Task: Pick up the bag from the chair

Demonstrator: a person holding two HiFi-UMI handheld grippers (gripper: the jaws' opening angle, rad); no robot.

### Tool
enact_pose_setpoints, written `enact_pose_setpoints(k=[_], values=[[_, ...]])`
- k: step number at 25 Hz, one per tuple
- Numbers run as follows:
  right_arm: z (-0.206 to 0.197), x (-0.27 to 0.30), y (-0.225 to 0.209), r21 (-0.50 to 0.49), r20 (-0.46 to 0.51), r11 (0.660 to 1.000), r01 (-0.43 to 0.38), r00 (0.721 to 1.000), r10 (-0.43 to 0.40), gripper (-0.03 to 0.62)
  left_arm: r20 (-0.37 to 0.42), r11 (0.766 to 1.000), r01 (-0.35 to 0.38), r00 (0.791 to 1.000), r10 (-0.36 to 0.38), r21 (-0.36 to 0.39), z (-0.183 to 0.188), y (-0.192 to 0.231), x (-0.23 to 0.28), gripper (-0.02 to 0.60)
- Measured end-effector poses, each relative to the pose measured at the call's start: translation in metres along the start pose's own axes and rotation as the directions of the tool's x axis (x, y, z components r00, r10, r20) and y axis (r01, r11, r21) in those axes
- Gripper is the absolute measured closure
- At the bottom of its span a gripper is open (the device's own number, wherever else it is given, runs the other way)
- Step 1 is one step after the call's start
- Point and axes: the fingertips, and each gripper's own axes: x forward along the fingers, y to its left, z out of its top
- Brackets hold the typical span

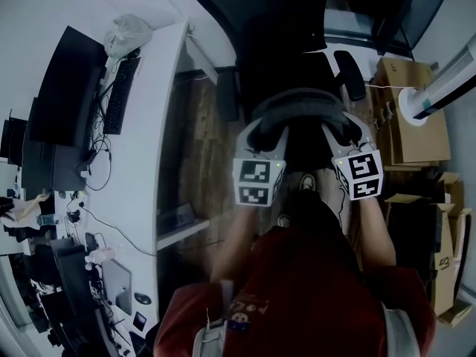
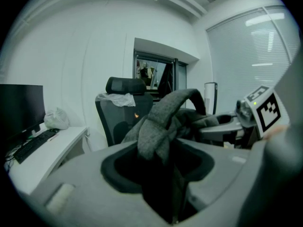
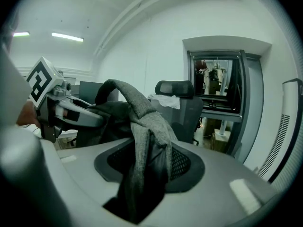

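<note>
Here, at far left, a white counter carries a dark monitor, a keyboard and a crumpled plastic sack. The left tool, its cube faced with black-and-white square markers, reaches forward from the person's outstretched arm. In the left gripper view this tool is clenched on a grey fabric strap of the bag. The bag arches between both tools in front of the black chair; whether it touches the seat cannot be told. The right tool, level with the left, likewise grips a grey strap, seen up close in the right gripper view. At far right stand cardboard boxes, contents unseen.
</note>
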Motion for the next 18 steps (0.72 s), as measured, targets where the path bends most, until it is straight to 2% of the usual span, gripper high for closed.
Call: enact_pose_setpoints(k=[10,18], values=[[-0.013,-0.05,0.081,-0.017,-0.011,0.999,-0.039,0.999,0.038,0.421,0.011,0.999,-0.039,0.999,0.039,-0.017,-0.041,-0.006,-0.092,0.385],[-0.019,-0.068,0.123,-0.027,-0.01,0.998,-0.056,0.998,0.056,0.421,0.019,0.998,-0.049,0.999,0.049,-0.027,-0.059,-0.005,-0.135,0.385]])
